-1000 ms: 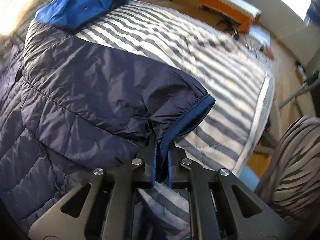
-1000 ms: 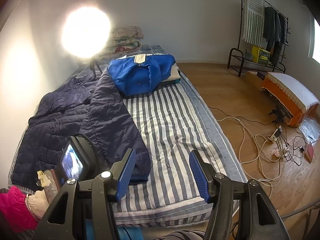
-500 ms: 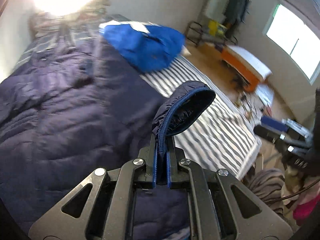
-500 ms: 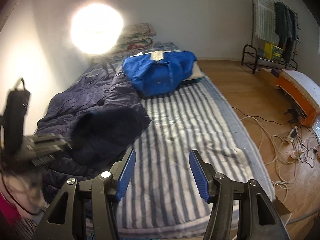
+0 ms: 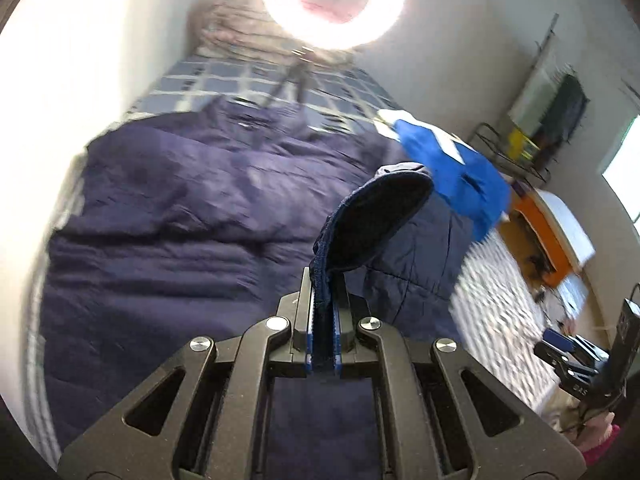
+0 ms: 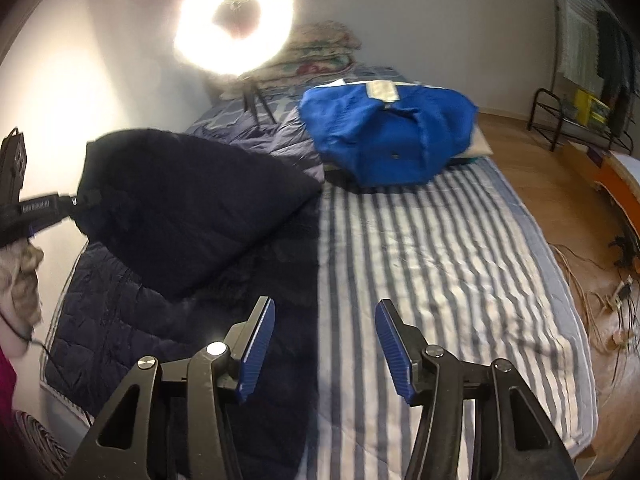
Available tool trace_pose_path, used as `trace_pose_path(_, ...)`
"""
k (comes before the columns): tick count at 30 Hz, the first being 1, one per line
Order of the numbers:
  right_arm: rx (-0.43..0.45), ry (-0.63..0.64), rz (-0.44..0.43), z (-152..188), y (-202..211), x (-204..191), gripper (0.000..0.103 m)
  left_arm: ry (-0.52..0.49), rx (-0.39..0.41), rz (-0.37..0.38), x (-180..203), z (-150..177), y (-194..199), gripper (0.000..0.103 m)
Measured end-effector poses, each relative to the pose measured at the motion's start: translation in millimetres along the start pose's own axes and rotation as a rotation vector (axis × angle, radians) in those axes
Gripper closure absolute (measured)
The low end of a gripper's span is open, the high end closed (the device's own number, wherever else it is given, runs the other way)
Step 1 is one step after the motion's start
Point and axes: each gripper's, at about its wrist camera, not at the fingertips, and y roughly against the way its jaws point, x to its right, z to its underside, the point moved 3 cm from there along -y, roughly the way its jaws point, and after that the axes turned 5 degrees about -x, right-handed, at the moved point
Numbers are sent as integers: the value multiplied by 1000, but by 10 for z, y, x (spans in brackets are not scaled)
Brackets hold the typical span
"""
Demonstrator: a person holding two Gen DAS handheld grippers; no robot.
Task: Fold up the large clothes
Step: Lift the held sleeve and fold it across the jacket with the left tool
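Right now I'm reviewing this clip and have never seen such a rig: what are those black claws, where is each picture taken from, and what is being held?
Each claw is a hand-held two-finger gripper with a camera looking along its fingers; no robot arm.

Left view: the left gripper is shut on the cuff of a navy padded jacket lying on the striped bed.

Right view: the right gripper is open and holds nothing. A folded blue garment lies further up the bed, near a ring light.
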Motion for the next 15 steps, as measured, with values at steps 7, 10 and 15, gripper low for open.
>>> trace_pose_path(7, -30, 60, -23, -319, -368, -217, 51, 53, 41, -78, -716, -375, -148, 99)
trace_pose_path(10, -43, 98, -28, -478, -575, -318, 52, 82, 44, -94, -1037, -528, -293, 99)
trace_pose_path(15, -55, 128, -26, -765, -959, -467, 53, 118, 51, -182, -1521, -700, -504, 99)
